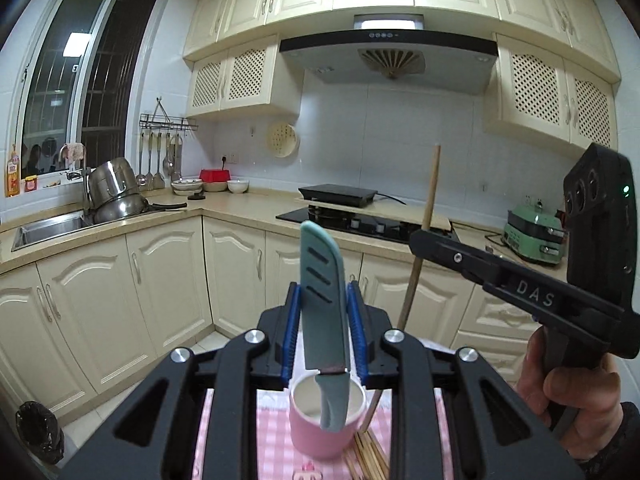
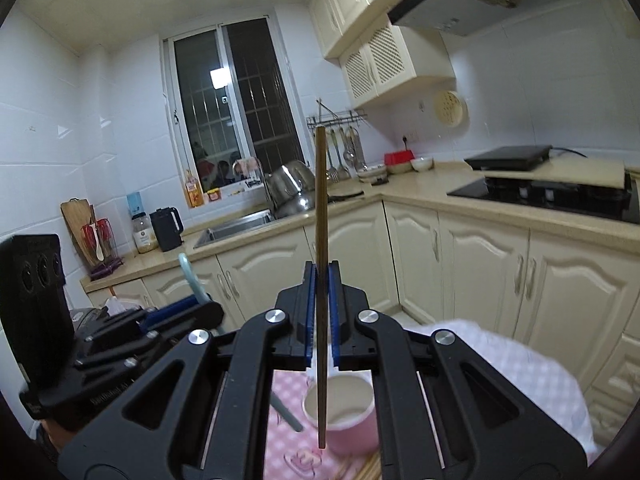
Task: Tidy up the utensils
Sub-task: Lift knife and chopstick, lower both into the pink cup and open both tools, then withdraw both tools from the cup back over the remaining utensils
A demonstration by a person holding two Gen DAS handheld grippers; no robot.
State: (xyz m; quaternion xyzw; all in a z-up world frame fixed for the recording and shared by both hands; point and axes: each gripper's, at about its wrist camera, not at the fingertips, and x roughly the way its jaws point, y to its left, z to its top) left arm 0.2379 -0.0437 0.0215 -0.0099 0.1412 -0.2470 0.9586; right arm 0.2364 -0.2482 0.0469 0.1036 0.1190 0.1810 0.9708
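The pink cup [image 1: 326,420] stands on the pink checked cloth [image 1: 272,436] below both tools, its mouth open and empty. Above it, the left claw [image 1: 324,332] grips a teal knife [image 1: 322,292] by the blade, tip up and handle hanging into the cup's mouth. The right claw [image 2: 322,312] is clamped on a single wooden chopstick [image 2: 321,240], held upright with its lower end just over the cup's rim in the right wrist view. More chopsticks [image 1: 368,456] lie loose on the cloth beside the cup.

The step looks like dropping both utensils into the cup. It would go best one at a time: centre each lower end over the mouth, lower until it is well inside, then let go, so nothing tips the cup.

The two claws sit close together, so the tools could knock. The cloth-covered counter's edge [image 2: 540,360] falls away to the right; beyond it, open floor and cabinets [image 1: 168,280] stand well apart.
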